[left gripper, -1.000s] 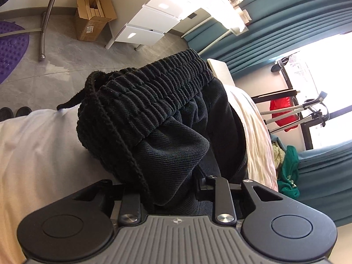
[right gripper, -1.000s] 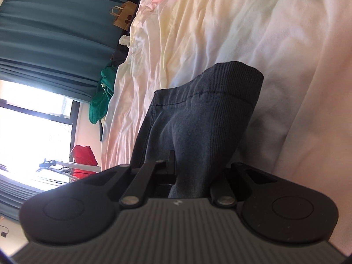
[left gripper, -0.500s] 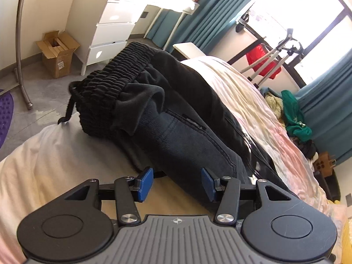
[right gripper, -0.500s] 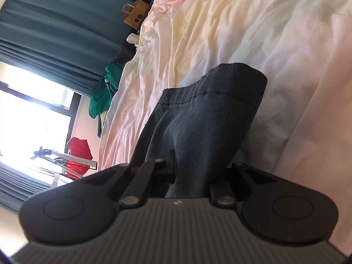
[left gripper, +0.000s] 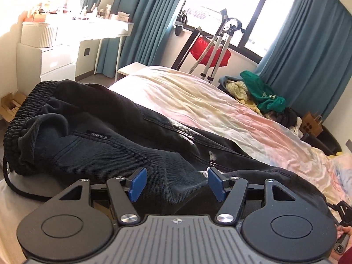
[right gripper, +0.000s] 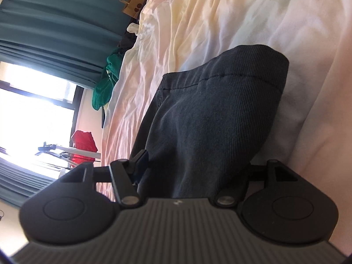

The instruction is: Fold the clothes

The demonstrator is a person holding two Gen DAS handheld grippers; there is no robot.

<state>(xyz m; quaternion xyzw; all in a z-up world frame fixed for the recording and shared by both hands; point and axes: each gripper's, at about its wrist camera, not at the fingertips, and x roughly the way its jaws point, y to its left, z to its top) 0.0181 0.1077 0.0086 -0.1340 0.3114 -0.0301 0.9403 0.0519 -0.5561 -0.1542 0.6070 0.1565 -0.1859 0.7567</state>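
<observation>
Black trousers (left gripper: 114,136) lie along the near side of the bed (left gripper: 198,101), their ribbed elastic waistband (left gripper: 24,107) and drawstring at the left. My left gripper (left gripper: 176,183) is open with blue pads showing, empty, just above the trousers' middle. In the right wrist view a trouser leg with its hem (right gripper: 220,118) rises between the fingers of my right gripper (right gripper: 191,171). The jaws have spread apart; only the left blue pad shows, off the cloth, and the right finger is hidden by the cloth.
The bed has a pale pastel sheet (right gripper: 220,22). A white dresser and desk (left gripper: 57,44) stand at the left. A clothes pile with a green garment (left gripper: 261,92) and a paper bag (left gripper: 312,125) lie near the teal curtains. A drying rack (left gripper: 217,44) stands by the window.
My left gripper let go of the waistband end, opened wide and pulled back along the trousers. My right gripper's jaws spread apart around the trouser leg.
</observation>
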